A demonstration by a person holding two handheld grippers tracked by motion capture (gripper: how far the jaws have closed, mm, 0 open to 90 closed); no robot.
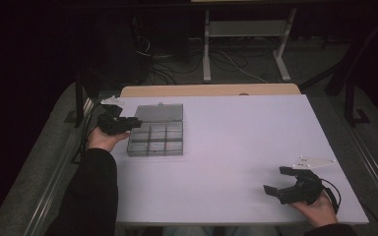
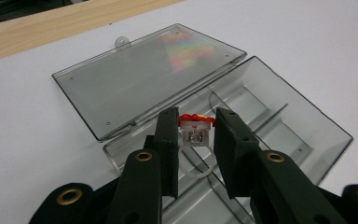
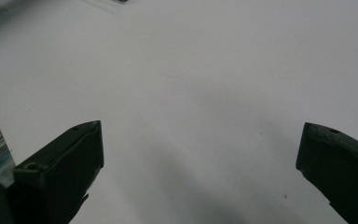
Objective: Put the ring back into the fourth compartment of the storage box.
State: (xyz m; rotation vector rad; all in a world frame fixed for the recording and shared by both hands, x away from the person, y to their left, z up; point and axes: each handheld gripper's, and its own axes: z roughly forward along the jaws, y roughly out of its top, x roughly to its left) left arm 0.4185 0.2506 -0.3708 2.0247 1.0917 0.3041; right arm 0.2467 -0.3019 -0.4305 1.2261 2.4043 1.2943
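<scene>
Tongs in my left hand (image 1: 100, 139) sit at the table's left edge, my left gripper (image 2: 195, 133) reaching over the smoky clear plastic organizer box (image 1: 155, 138). Its jaws are drawn in close but not fully together, and between them sits a small clear piece with a red top (image 2: 196, 128). The jaw faces appear to touch its sides, so I take it as held. It hangs just over the box's divided tray, near the hinge, though which compartment I cannot tell. The box's lid (image 2: 144, 77) lies flat and open on the white table (image 1: 236, 142), hinged to the far side of the tray, its little latch tab pointing toward the wooden strip (image 1: 209, 90) at the table's far edge.

Well apart, near the right front corner of the table, my right hand (image 1: 319, 209) holds my right gripper (image 1: 278, 182) low over bare tabletop. Its jaws are spread wide with nothing between them.
</scene>
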